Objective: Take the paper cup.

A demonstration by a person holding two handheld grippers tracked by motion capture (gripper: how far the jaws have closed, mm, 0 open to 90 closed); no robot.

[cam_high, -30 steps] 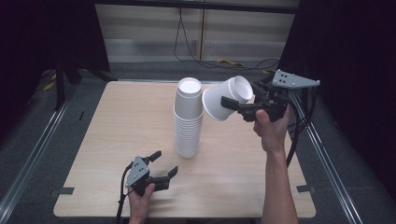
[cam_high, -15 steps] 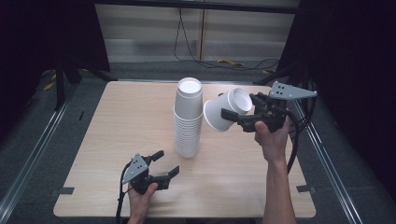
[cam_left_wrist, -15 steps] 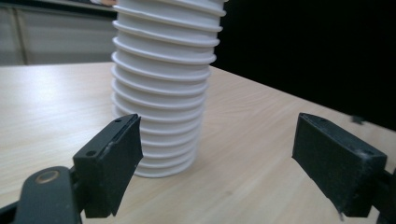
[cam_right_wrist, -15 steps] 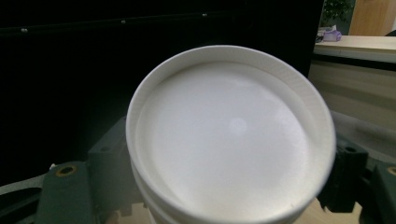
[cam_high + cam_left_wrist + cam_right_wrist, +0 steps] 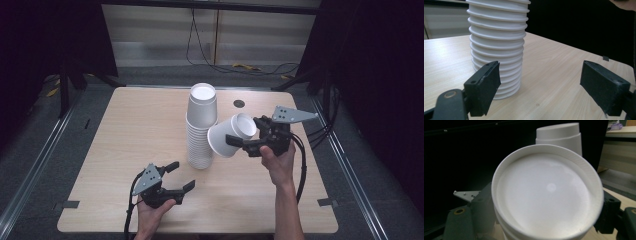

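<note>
My right hand (image 5: 280, 162) is raised over the right half of the pale wooden tabletop (image 5: 125, 135), forearm coming up from the near edge, and its right claw (image 5: 240, 142) points left toward the middle. That claw is clamped on a single white paper cup (image 5: 231, 134), which lies tilted on its side with its mouth facing back along the claw; in the right gripper view the cup's rim sits between the two jaws. Just left of the held cup, close to touching it, stands the tall stack of white paper cups (image 5: 201, 127).

My left hand (image 5: 152, 212) rests low at the near edge. The left claw (image 5: 181, 176) stands apart with nothing between its jaws, the stack just beyond it.
</note>
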